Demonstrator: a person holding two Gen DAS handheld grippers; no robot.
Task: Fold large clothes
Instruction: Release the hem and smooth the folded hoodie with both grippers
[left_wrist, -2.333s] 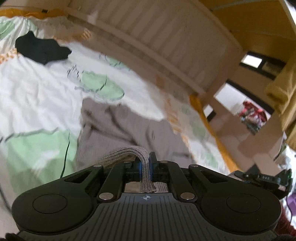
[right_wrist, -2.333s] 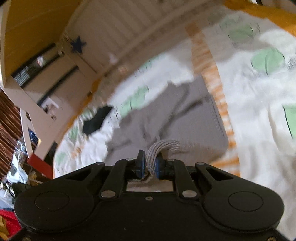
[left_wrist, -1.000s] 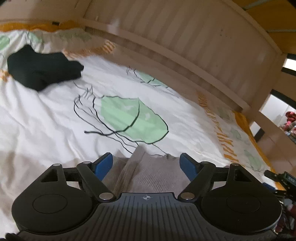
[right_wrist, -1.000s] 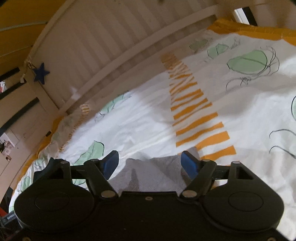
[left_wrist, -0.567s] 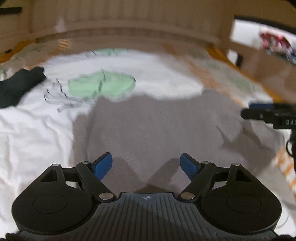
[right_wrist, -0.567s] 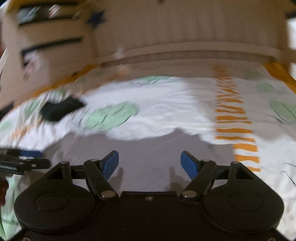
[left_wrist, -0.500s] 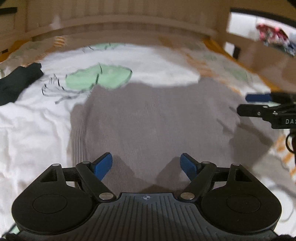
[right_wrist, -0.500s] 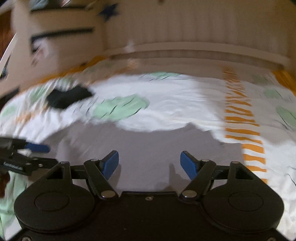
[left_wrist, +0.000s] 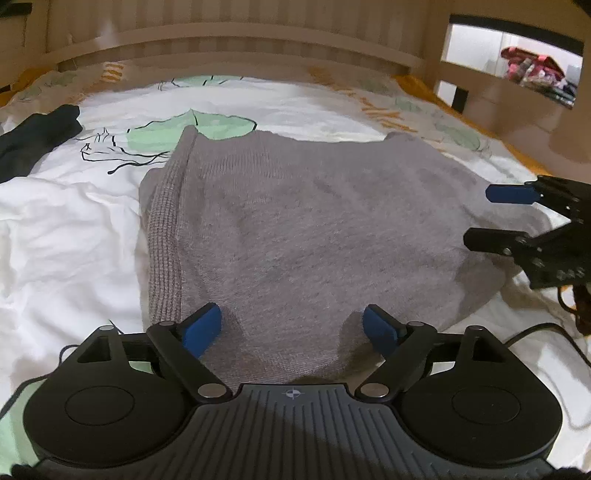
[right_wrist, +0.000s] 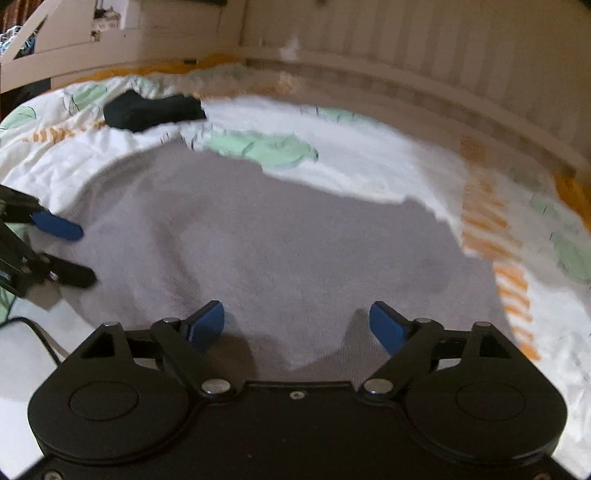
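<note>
Grey knit sweater (left_wrist: 295, 221) was lying spread out flat on the bed (left_wrist: 66, 251), folded over on itself with a ribbed band running down its left edge in the left wrist view. Bedding was a white sheet with green leaf shapes and orange stripes, pretty rumpled around the sweater. Slatted wooden headboard (left_wrist: 236, 40) ran along the far side.

Left hand-held gripper (left_wrist: 291, 325) sat over the near edge of the sweater, blue pads spread wide, nothing pinched between them. The jaws had just been opening a bit more, and the knit lay loose under the gap. Right hand-held gripper (right_wrist: 297, 325) was the same deal over on its side: jaws had just been opening too, pads well apart, grey fabric lying below them but not grasped.

Each one showed up in the other's camera, poking in from the side over the sweater's edge, also with the fingers apart.

Black garment (left_wrist: 33, 136) was sitting crumpled on the sheet up near the far left corner, well apart from the sweater. Right wrist view was kinda blurry, so fine detail there was hard to make out.
</note>
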